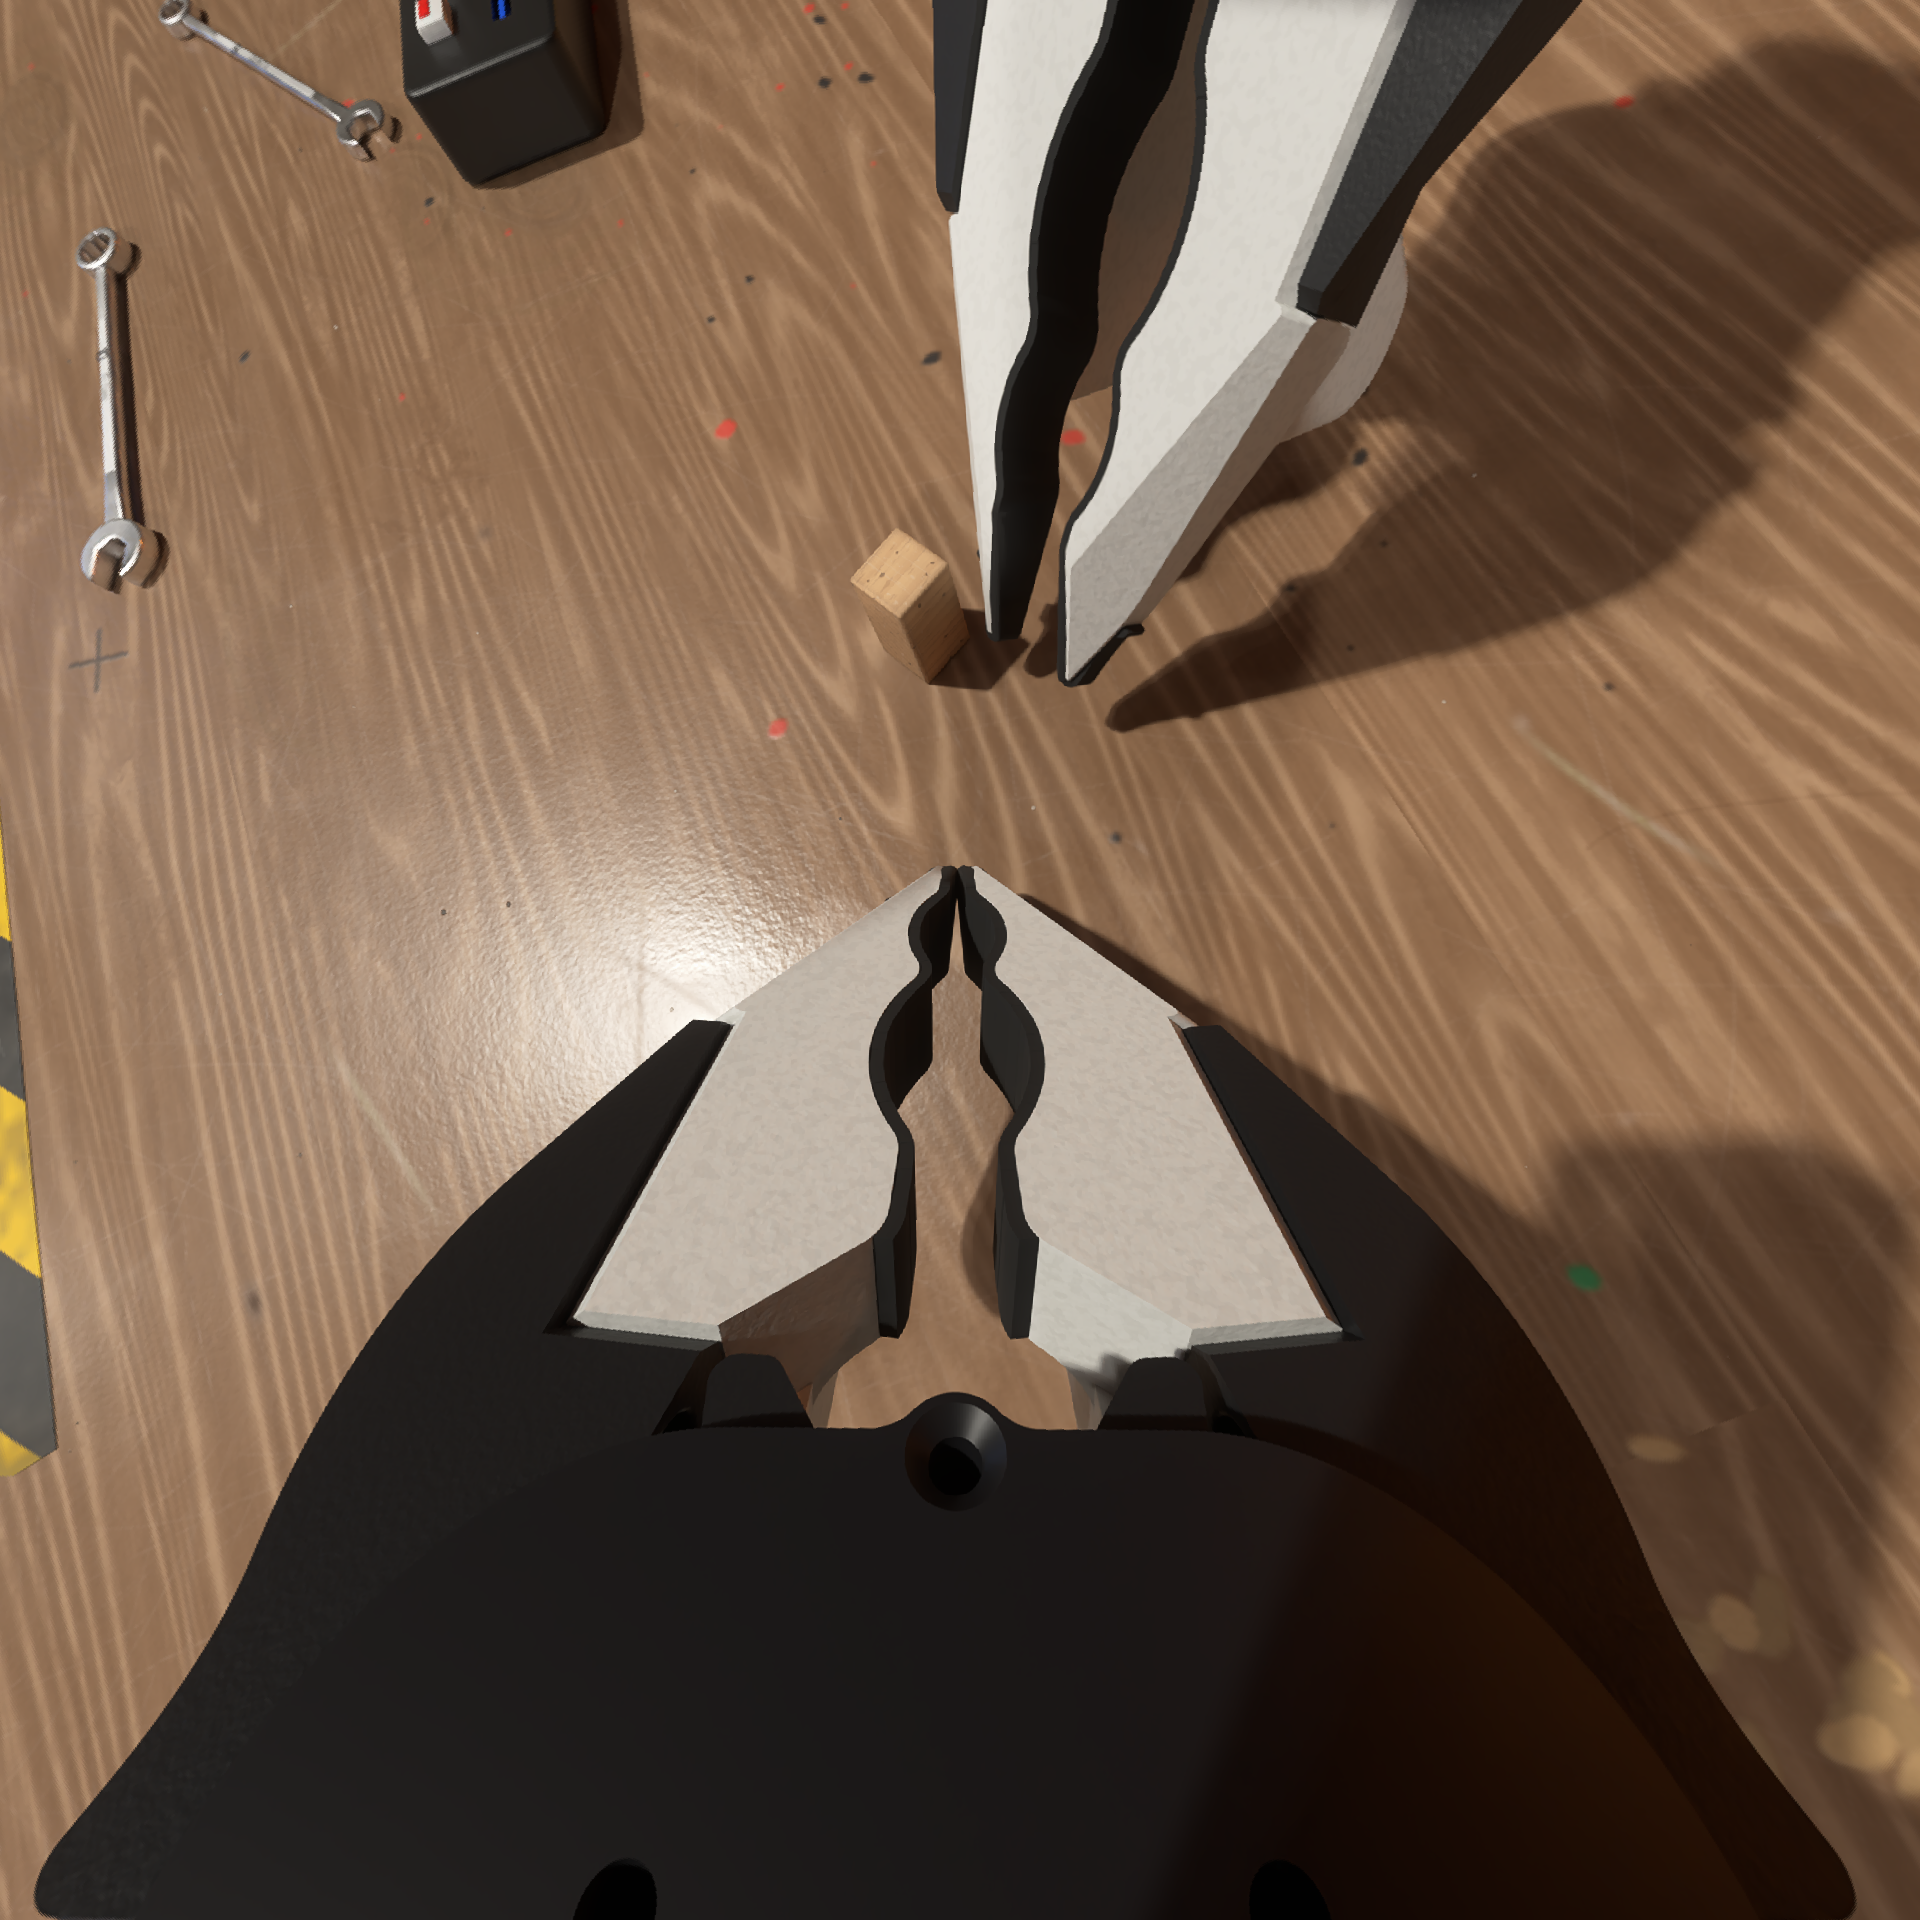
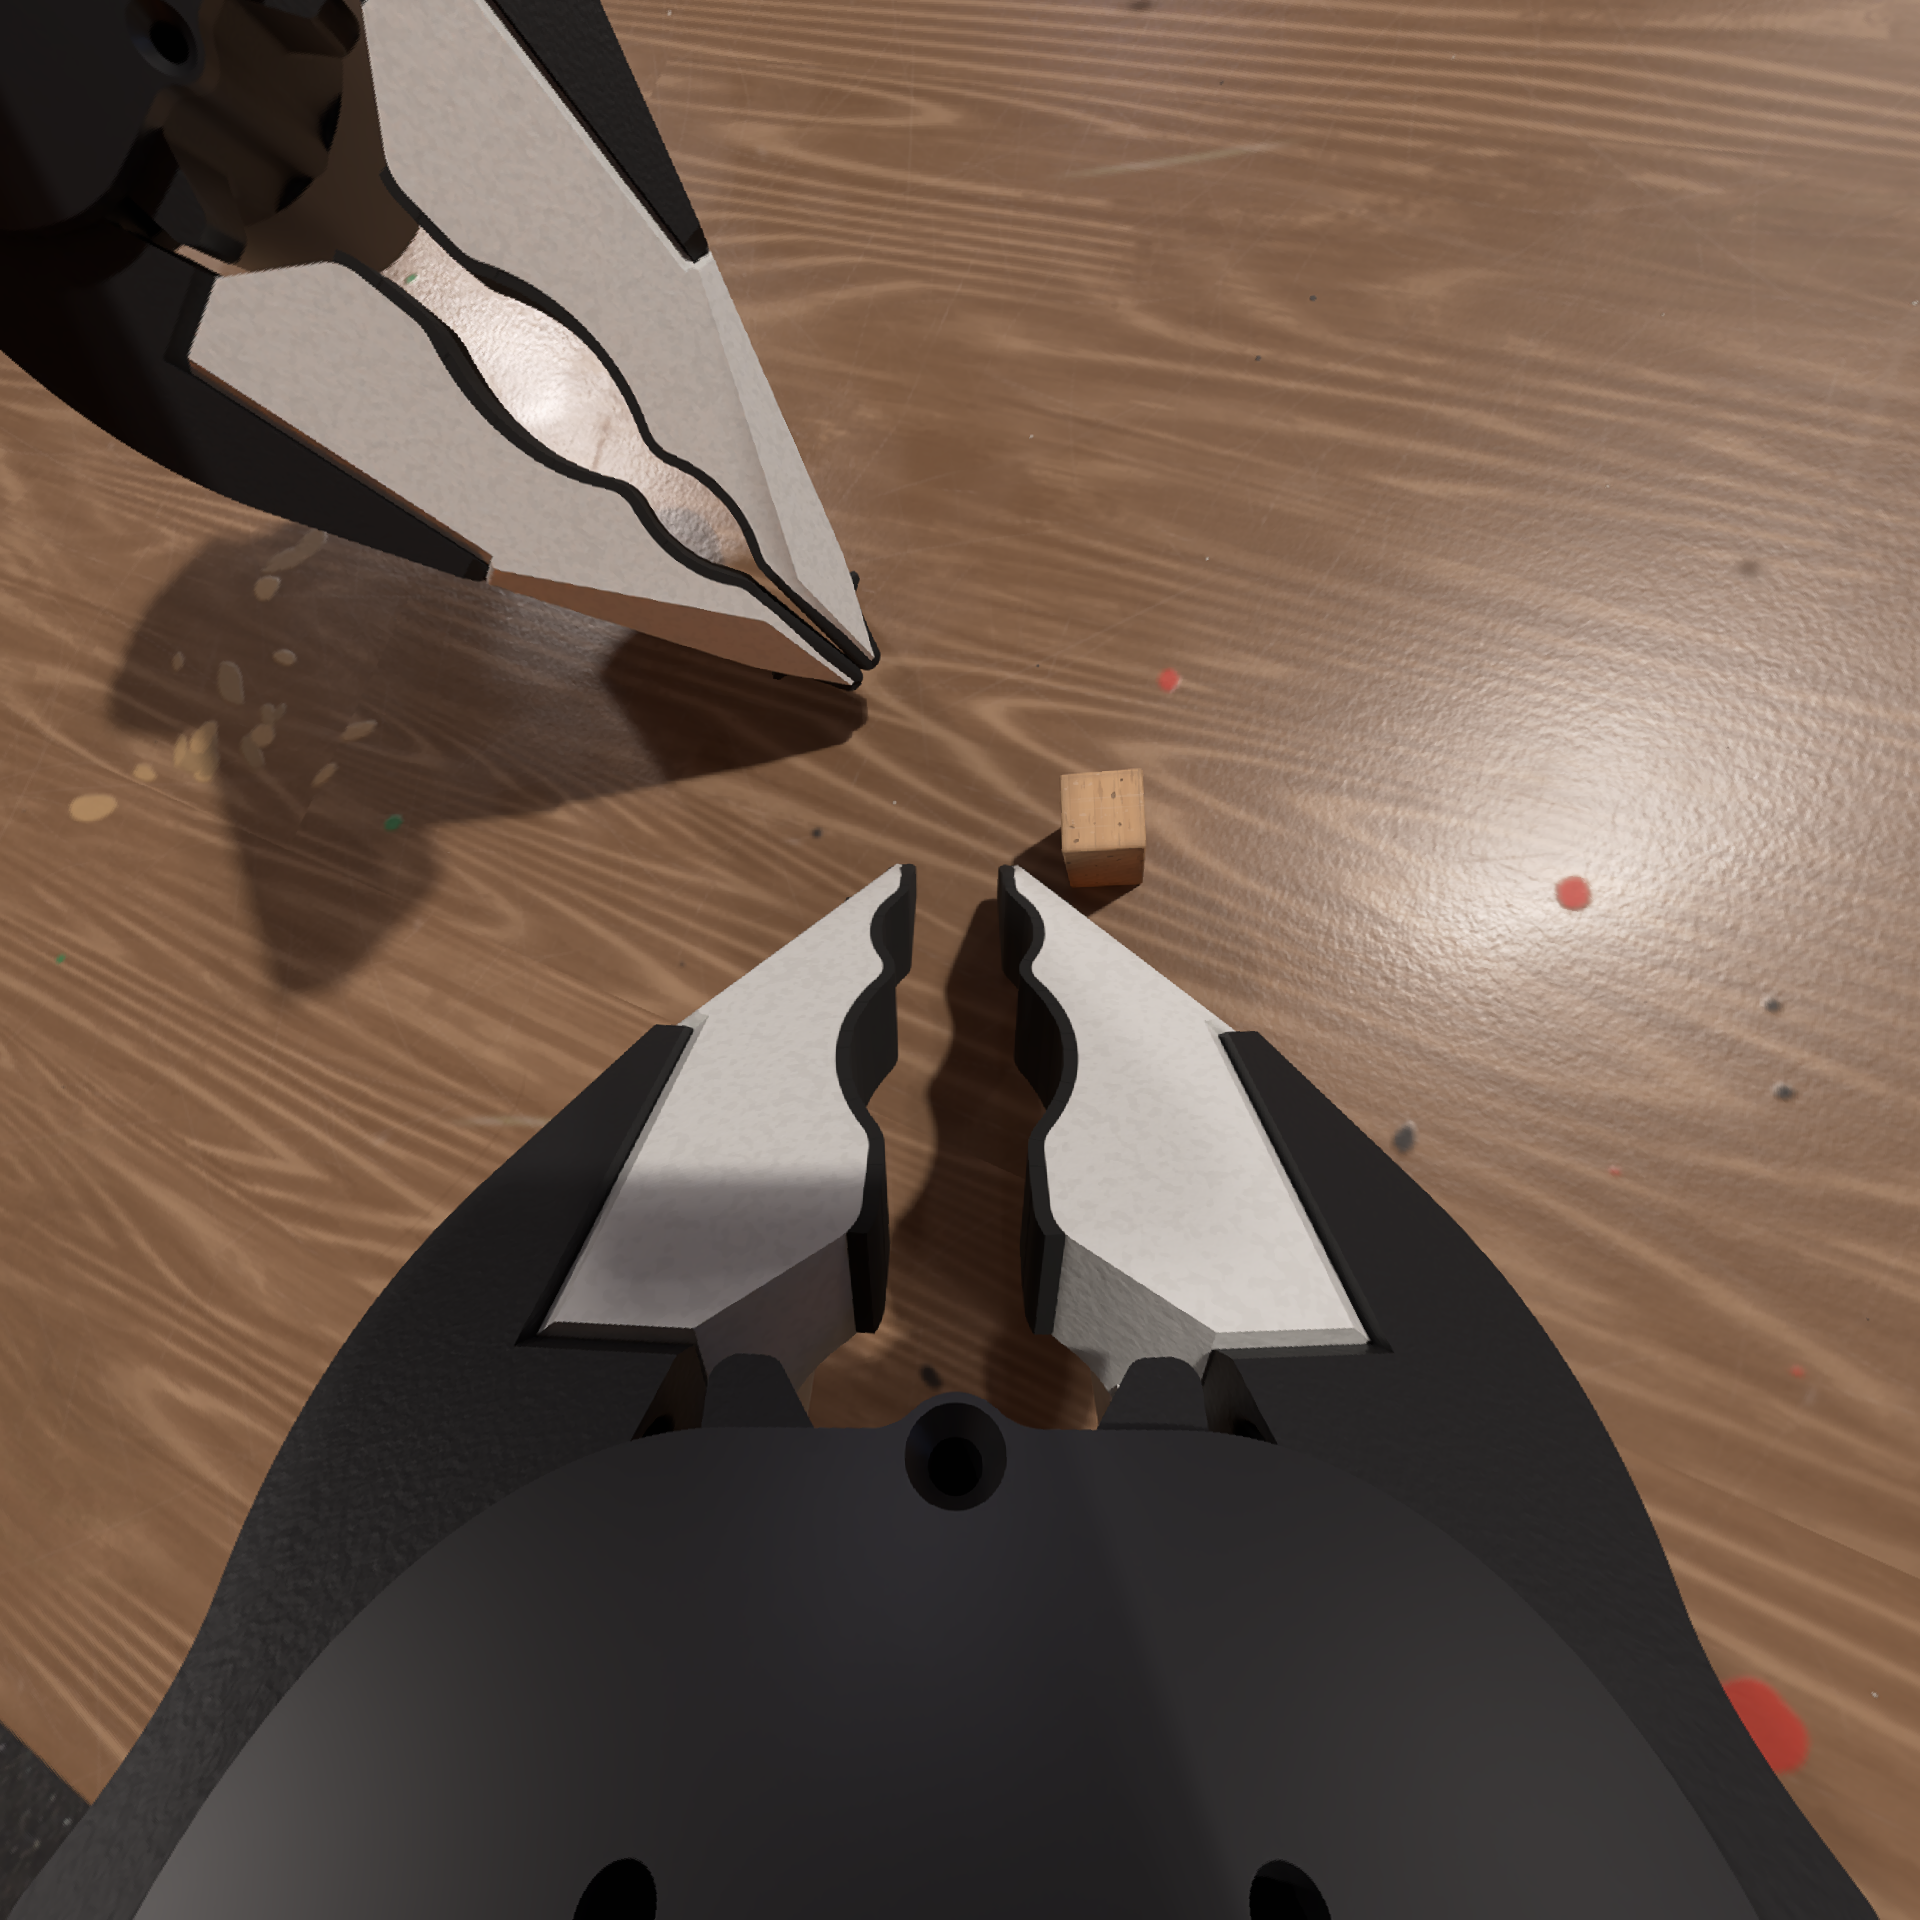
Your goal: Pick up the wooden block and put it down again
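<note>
A small light wooden block (image 1: 912, 615) stands upright on the brown wooden table; it also shows in the right wrist view (image 2: 1102, 827). My right gripper (image 2: 956, 881) is open with a narrow gap and empty, its tips just beside the block and low over the table; the block sits outside its right fingertip. In the left wrist view the right gripper (image 1: 1049, 649) comes down from the top, just right of the block. My left gripper (image 1: 956, 878) is shut and empty, well short of the block; it also shows in the right wrist view (image 2: 860, 665).
Two silver wrenches (image 1: 114, 405) (image 1: 275, 75) lie at the far left. A black box (image 1: 509, 83) stands at the top left. A yellow-and-black striped strip (image 1: 16, 1143) runs along the left edge. Paint specks dot the table (image 2: 1455, 520).
</note>
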Robot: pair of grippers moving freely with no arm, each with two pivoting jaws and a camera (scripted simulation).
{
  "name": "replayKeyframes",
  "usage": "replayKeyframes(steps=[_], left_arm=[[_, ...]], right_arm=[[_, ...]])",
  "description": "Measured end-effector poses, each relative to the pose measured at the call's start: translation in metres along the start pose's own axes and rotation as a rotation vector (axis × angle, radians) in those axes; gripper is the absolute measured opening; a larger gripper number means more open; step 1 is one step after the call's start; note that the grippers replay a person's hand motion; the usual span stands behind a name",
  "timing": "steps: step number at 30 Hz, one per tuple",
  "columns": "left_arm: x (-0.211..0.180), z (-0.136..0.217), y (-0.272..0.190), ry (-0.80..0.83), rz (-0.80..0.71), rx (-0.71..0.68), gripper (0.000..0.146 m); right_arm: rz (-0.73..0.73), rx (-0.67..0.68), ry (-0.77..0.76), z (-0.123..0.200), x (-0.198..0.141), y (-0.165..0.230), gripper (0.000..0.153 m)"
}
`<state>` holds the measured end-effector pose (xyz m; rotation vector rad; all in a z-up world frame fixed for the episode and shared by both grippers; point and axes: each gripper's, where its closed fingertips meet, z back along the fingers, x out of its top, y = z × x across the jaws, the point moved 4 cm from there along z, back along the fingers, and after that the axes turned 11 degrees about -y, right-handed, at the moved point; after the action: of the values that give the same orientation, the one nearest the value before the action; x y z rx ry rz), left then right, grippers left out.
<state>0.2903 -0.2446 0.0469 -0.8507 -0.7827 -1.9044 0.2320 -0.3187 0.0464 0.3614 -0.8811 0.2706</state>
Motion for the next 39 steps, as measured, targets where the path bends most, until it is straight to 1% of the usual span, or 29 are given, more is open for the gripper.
replayKeyframes(steps=[5,10,16,22,26,28,32,34,35,37,39], left_arm=[[0.000,0.000,-0.001,0.002,0.008,-0.012,0.000],[0.002,0.000,-0.002,-0.001,0.024,-0.024,0.000],[0.004,0.004,-0.004,-0.021,0.032,-0.050,0.000],[0.002,0.001,-0.008,0.001,0.017,-0.067,0.000],[0.002,0.002,-0.006,-0.008,0.027,-0.064,0.000],[0.002,0.004,-0.005,-0.014,0.033,-0.061,0.000],[0.002,0.004,-0.006,-0.013,0.034,-0.070,0.000],[0.001,0.003,-0.007,-0.006,0.028,-0.070,0.000],[0.000,0.002,-0.007,-0.006,0.028,-0.071,0.000],[0.000,0.002,-0.007,-0.005,0.027,-0.070,0.000],[0.000,0.002,-0.006,-0.004,0.026,-0.068,0.000]], right_arm=[[0.015,0.006,0.008,0.001,-0.001,0.001,0.030],[0.009,0.010,-0.006,0.001,-0.003,-0.001,0.027],[0.060,-0.010,0.002,0.001,-0.003,0.001,0.025],[0.080,-0.018,0.004,0.002,-0.002,0.002,0.024],[0.055,0.015,-0.005,0.003,-0.001,0.005,0.024],[0.057,-0.002,-0.009,0.005,0.000,0.002,0.025],[0.070,-0.073,-0.055,0.011,0.007,-0.011,0.031],[0.073,-0.083,-0.048,0.010,0.008,-0.016,0.044],[0.080,-0.077,-0.050,0.008,0.008,-0.017,0.046],[0.108,-0.059,-0.059,0.001,0.009,-0.020,0.040],[0.109,-0.060,-0.043,-0.005,0.007,-0.023,0.030]])
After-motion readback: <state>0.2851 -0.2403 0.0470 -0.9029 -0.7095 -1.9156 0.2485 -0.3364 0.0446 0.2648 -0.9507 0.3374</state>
